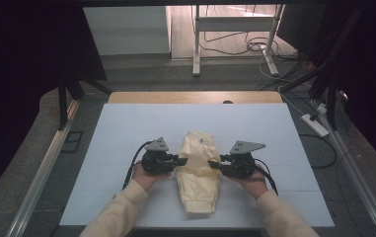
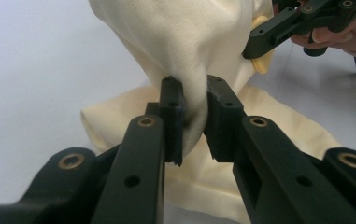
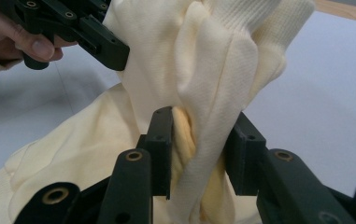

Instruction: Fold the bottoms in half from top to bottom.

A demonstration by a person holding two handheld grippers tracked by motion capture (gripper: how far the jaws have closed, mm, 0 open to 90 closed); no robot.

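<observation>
Two folds of soft, light cream knit are what you have to work with: the garment [image 1: 198, 170] is limp and will sag and stretch, so hold it by bunched cloth at its side edges, as you do now, where the thicker seams give the pads something to bite. Your left gripper [image 2: 195, 122] is clamped on a gathered fold at the garment's left side and your right gripper [image 3: 199, 154] on a thicker bunch at its right. Both hands sit low and level, facing inward across the white worktop [image 1: 126, 128], where the garment lies mid-front with its ribbed cuff toward you.
</observation>
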